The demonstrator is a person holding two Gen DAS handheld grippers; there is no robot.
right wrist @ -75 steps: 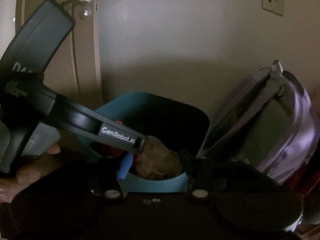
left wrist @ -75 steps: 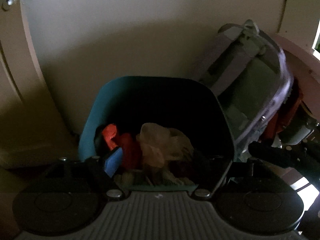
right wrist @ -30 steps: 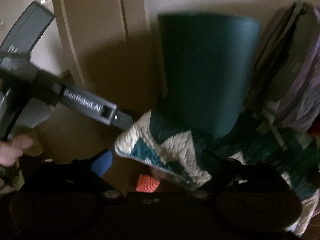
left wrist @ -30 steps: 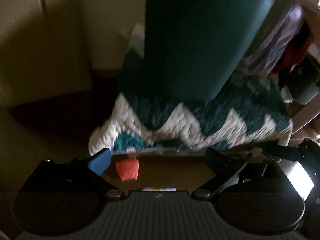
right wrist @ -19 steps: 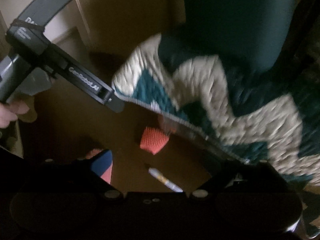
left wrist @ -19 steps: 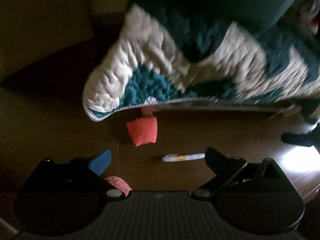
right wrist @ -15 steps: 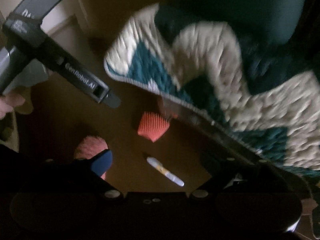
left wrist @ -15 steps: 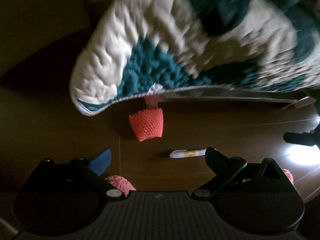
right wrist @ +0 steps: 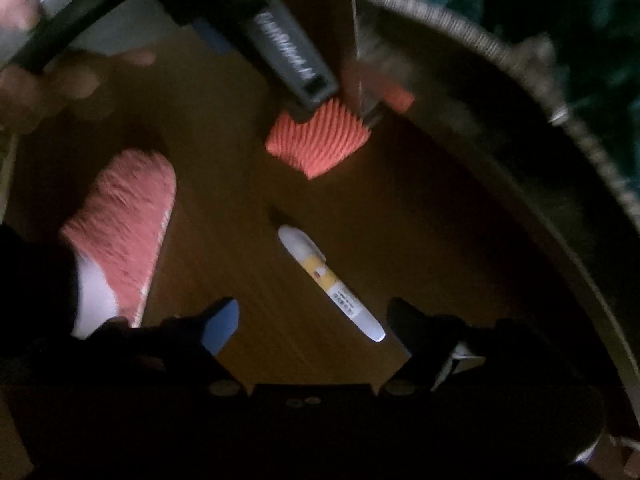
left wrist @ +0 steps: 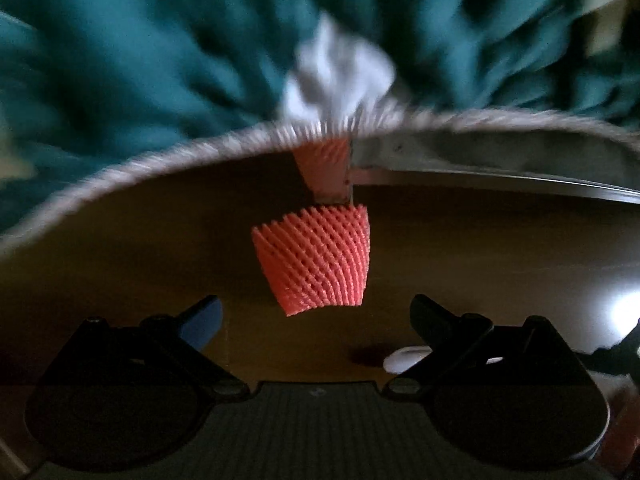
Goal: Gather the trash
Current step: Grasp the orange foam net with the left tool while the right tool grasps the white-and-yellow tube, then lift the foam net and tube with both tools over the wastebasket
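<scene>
An orange-red foam net sleeve (left wrist: 316,258) lies on the dark wooden floor, just ahead of my open, empty left gripper (left wrist: 316,316). In the right wrist view the same sleeve (right wrist: 318,142) lies further ahead, and the left gripper's body (right wrist: 288,60) hovers over it. A white and yellow marker pen (right wrist: 330,282) lies on the floor just ahead of my open, empty right gripper (right wrist: 312,320). The pen's end (left wrist: 404,360) shows beside the left gripper's right finger.
A teal and white quilt (left wrist: 160,60) hangs over a metal frame edge (left wrist: 480,176) just beyond the sleeve. A foot in a pink fuzzy slipper (right wrist: 124,216) stands on the floor at the left. A bright light patch (left wrist: 624,308) is at the right.
Both grippers have swung down from the teal bin to the floor and moved closer to the sleeve and pen. Both stay open.
</scene>
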